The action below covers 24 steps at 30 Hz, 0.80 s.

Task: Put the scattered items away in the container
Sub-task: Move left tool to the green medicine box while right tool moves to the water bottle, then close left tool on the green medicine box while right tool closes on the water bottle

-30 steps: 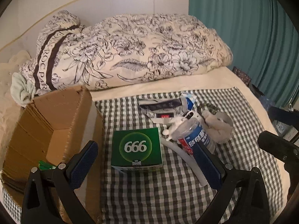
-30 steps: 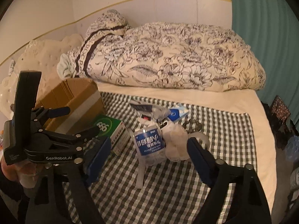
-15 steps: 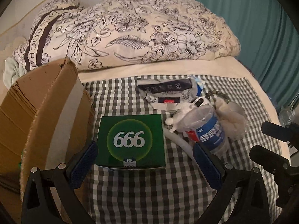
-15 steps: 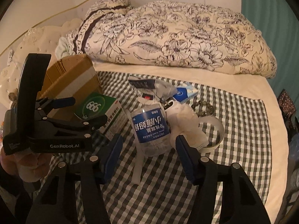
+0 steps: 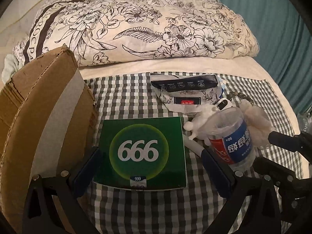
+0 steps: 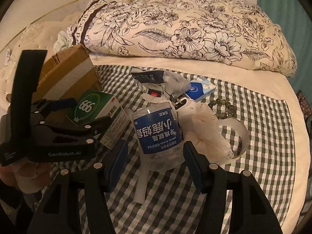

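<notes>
Item one: green box [image 5: 143, 152], flat card carton marked 666, lay face-up on the checked cloth [image 5: 156, 210] just beside the cardboard container [image 5: 48, 105]. My left gripper [image 5: 150, 167] stood released, pads on either side of the carton's near edge and not pressing. I judged it light and stiff, its walls liable to dent; best taken across the two short sides, low on the card. Item two: floss tub [image 6: 158, 132], clear plastic with a blue label, lay on its side among a white cloth bundle [image 6: 206, 136], a tape ring [image 6: 241, 136] and a bead bracelet [image 6: 224, 107]. My right gripper [image 6: 154, 161] was parted around the tub's lower end, pads apart from it as far as I could tell. I judged it light, smooth and inclined to roll or slip; best gripped across the labelled middle. Nothing showed inside the container from either view.
</notes>
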Each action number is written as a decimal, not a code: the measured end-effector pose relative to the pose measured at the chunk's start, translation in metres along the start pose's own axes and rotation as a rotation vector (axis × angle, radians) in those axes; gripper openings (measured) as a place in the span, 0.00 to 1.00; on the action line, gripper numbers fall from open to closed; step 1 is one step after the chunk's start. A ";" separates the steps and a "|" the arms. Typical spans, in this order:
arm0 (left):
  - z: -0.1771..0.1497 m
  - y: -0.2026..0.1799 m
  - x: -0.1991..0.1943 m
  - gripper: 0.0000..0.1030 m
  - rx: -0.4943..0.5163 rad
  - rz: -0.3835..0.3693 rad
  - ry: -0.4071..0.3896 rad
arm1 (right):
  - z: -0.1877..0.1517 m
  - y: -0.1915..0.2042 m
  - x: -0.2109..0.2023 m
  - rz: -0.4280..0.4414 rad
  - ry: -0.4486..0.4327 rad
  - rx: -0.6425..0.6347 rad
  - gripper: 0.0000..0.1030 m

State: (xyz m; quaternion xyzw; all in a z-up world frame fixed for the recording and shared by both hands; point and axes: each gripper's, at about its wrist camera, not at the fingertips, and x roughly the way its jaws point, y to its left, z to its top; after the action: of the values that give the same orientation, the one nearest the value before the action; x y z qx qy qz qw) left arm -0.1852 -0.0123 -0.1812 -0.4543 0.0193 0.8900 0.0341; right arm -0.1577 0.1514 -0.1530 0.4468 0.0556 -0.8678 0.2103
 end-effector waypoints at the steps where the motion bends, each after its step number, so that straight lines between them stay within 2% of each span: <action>1: 0.000 0.000 0.001 1.00 0.005 0.004 -0.005 | 0.000 0.000 0.002 -0.001 0.003 0.000 0.57; 8: 0.007 -0.003 0.005 1.00 0.038 0.037 -0.021 | 0.005 -0.003 0.023 -0.013 0.032 -0.008 0.57; 12: 0.012 0.001 0.006 1.00 0.015 0.020 -0.018 | 0.007 -0.002 0.032 -0.012 0.037 -0.010 0.57; 20: 0.016 -0.003 0.027 1.00 0.057 0.086 0.042 | 0.009 -0.001 0.046 -0.017 0.044 -0.003 0.64; 24: 0.016 0.001 0.038 1.00 0.039 0.065 0.066 | 0.010 0.000 0.050 -0.018 0.046 -0.007 0.66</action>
State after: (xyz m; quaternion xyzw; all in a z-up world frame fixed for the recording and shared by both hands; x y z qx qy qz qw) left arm -0.2208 -0.0108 -0.2024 -0.4817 0.0525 0.8747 0.0130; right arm -0.1906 0.1329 -0.1870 0.4656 0.0673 -0.8588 0.2028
